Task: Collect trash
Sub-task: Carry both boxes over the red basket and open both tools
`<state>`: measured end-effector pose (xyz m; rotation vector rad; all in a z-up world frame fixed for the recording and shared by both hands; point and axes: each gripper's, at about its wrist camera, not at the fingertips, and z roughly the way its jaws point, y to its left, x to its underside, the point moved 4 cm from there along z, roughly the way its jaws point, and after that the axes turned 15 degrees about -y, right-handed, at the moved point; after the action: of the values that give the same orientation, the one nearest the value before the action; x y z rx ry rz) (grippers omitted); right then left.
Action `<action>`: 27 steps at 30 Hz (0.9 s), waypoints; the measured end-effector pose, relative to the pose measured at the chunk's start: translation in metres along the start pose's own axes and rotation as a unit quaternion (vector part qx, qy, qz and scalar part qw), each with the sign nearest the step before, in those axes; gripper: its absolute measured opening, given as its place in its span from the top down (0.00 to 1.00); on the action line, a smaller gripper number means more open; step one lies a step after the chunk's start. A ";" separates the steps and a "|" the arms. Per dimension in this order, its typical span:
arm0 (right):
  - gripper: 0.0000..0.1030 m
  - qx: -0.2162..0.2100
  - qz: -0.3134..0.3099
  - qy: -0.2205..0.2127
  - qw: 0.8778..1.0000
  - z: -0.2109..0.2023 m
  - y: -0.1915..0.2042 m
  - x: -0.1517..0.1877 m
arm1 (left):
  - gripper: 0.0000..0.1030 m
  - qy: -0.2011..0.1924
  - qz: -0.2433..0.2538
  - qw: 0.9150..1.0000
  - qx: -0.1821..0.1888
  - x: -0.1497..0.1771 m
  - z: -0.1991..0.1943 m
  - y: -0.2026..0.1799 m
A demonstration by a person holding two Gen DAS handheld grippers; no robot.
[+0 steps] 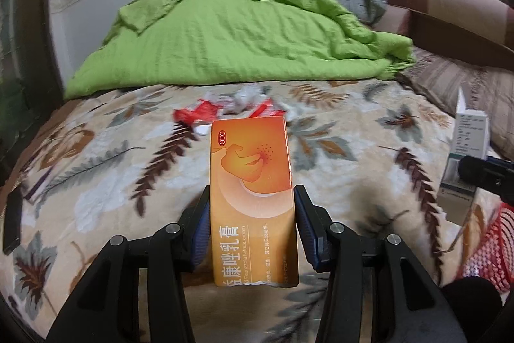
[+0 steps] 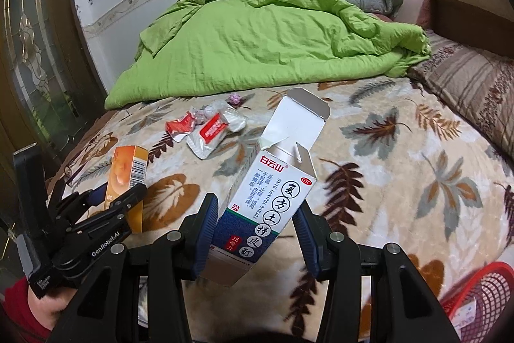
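- White medicine box (image 2: pixel 266 204): clamped between the right tool (image 2: pixel 253 214) pads, held clear above the bed (image 2: pixel 401 182). Long axis runs away from the tool and tilts right; top flap torn open, looks empty.
- Orange cream box (image 1: pixel 253 198): clamped in the left tool (image 1: pixel 252 221), long axis straight out along the fingers, far end up.
- Key relation: red mesh basket (image 2: pixel 482 294) sits low right of the right tool, near it, at the bed's edge. From the left wrist view the same basket is at far right, beyond the right tool. So the right hand is nearer; the left would have to cross over or wait.
- My read: right drops first. The box needs swinging right and down until it hangs over the basket mouth, open end leading or not doesn't matter.
- Loose trash left: red-and-white wrappers (image 2: pixel 205 130) and crumpled plastic (image 2: pixel 231 116), mid-bed ahead of both tools, just before the green quilt (image 2: pixel 257 34).
- Risk: a light carton may bounce off the rim.
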<state>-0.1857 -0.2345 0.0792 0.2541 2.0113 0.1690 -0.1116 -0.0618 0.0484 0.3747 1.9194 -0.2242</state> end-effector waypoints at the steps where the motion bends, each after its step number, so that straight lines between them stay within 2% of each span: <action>1: 0.51 0.002 0.002 0.001 1.000 -0.002 -0.004 0.001 | 0.55 -0.003 0.005 1.000 0.007 -0.001 -0.002 -0.005; 7: 0.51 0.039 0.020 0.015 0.999 -0.037 -0.049 0.009 | 0.55 0.001 0.029 0.996 0.084 -0.008 -0.015 -0.047; 11: 0.51 0.089 0.043 0.012 0.995 -0.079 -0.098 0.015 | 0.55 0.009 0.049 0.987 0.152 -0.014 -0.029 -0.093; 13: 0.51 0.112 0.054 0.011 0.992 -0.098 -0.120 0.017 | 0.55 0.017 0.049 0.980 0.193 -0.019 -0.038 -0.121; 17: 0.51 0.168 0.073 0.019 0.983 -0.142 -0.172 0.025 | 0.55 0.024 0.058 0.965 0.254 -0.027 -0.056 -0.167; 21: 0.51 0.203 0.082 0.027 0.975 -0.175 -0.206 0.034 | 0.55 0.044 0.061 0.945 0.319 -0.030 -0.072 -0.218; 23: 0.51 0.212 0.089 0.032 0.973 -0.186 -0.218 0.042 | 0.55 0.052 0.063 0.936 0.342 -0.028 -0.077 -0.240; 27: 0.50 0.218 0.114 0.046 0.968 -0.193 -0.237 0.062 | 0.55 0.088 0.068 0.913 0.392 -0.017 -0.086 -0.291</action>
<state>-0.4101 -0.4494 0.0548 0.7709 2.0922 -0.1254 -0.2862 -0.3068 0.0895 1.0861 1.8965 -0.9039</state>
